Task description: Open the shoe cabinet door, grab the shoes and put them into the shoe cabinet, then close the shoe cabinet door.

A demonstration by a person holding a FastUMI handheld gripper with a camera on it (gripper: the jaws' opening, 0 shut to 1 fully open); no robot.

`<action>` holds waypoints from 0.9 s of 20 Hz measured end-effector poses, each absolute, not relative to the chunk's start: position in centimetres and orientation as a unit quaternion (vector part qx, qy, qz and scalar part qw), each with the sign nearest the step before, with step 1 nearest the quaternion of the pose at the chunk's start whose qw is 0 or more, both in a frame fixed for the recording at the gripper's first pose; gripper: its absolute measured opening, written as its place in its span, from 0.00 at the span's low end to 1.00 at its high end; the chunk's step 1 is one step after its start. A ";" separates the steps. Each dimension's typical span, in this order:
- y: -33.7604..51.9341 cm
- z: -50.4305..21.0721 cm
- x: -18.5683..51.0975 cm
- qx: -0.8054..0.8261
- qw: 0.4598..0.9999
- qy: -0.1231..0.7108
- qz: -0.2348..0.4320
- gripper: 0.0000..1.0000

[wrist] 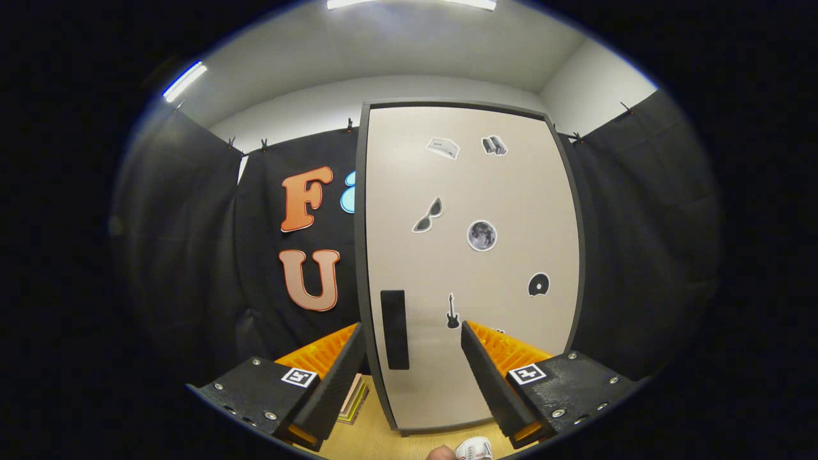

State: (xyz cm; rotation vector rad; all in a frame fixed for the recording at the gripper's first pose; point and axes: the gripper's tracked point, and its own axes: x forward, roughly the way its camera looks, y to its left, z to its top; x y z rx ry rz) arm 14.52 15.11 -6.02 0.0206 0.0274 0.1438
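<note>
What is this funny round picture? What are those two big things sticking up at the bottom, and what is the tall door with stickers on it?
The picture comes from a small camera riding on a hand-held gripper, a grabbing tool that a person carries. The camera's lens bends everything into a round shape. The two big things at the bottom are the tool's fingers. They are spread wide apart and hold nothing.

The tall pale thing just ahead of them is the shoe cabinet door. It is closed. The dark bar near its edge looks like the handle. The stickers on it are little pictures: sunglasses, a moon, a guitar.

Below the fingers is a wooden floor, and a white shoe peeks in at the very bottom, waiting to go inside.
</note>
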 end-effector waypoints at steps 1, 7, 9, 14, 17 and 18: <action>15.5 -6.3 15.3 0.011 0.997 0.013 0.076 0.94; 17.4 -8.5 18.8 0.002 0.996 0.019 0.090 0.94; 17.9 -9.2 19.9 -0.003 0.995 0.021 0.093 0.93; 18.1 -10.9 22.6 0.000 0.995 0.034 0.094 0.83; 18.0 -12.0 23.7 0.013 0.995 0.049 0.089 0.74; 18.2 -12.2 23.9 0.017 0.994 0.051 0.091 0.71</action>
